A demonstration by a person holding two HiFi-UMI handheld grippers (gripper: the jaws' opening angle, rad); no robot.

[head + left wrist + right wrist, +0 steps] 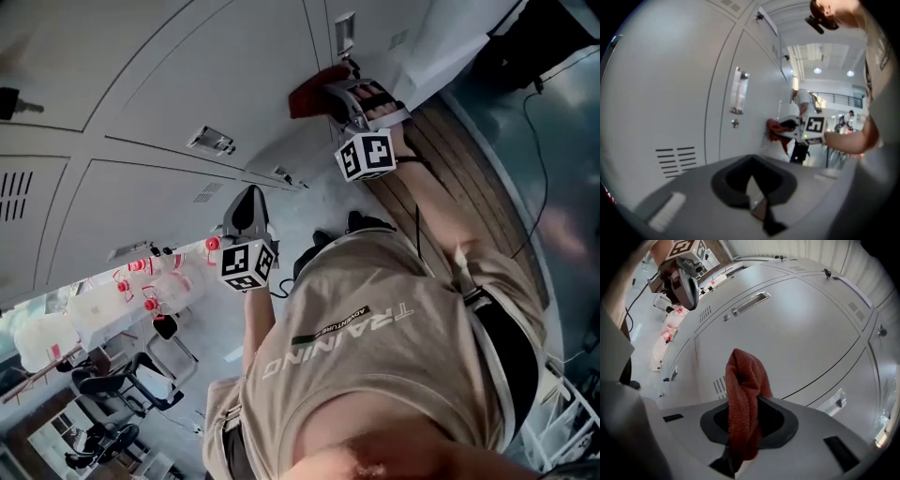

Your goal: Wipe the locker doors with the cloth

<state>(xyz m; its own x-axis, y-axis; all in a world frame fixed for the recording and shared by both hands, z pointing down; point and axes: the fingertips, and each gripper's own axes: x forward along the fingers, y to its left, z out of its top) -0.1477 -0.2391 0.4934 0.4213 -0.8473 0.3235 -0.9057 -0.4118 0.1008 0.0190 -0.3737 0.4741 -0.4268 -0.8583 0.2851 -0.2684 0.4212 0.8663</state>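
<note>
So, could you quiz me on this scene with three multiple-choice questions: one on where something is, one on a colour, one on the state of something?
1. Where is the cloth?
A. on the floor
B. in the right gripper
C. over a chair

2. What colour is the cloth?
A. blue
B. white
C. red

3. How does the left gripper stand?
A. shut and empty
B. shut on a bottle
C. open round a door handle

Answers:
1 B: the right gripper view shows its jaws closed on the cloth.
2 C: it shows red against the pale lockers.
3 A: the left gripper view shows its jaws together with nothing between them.
</note>
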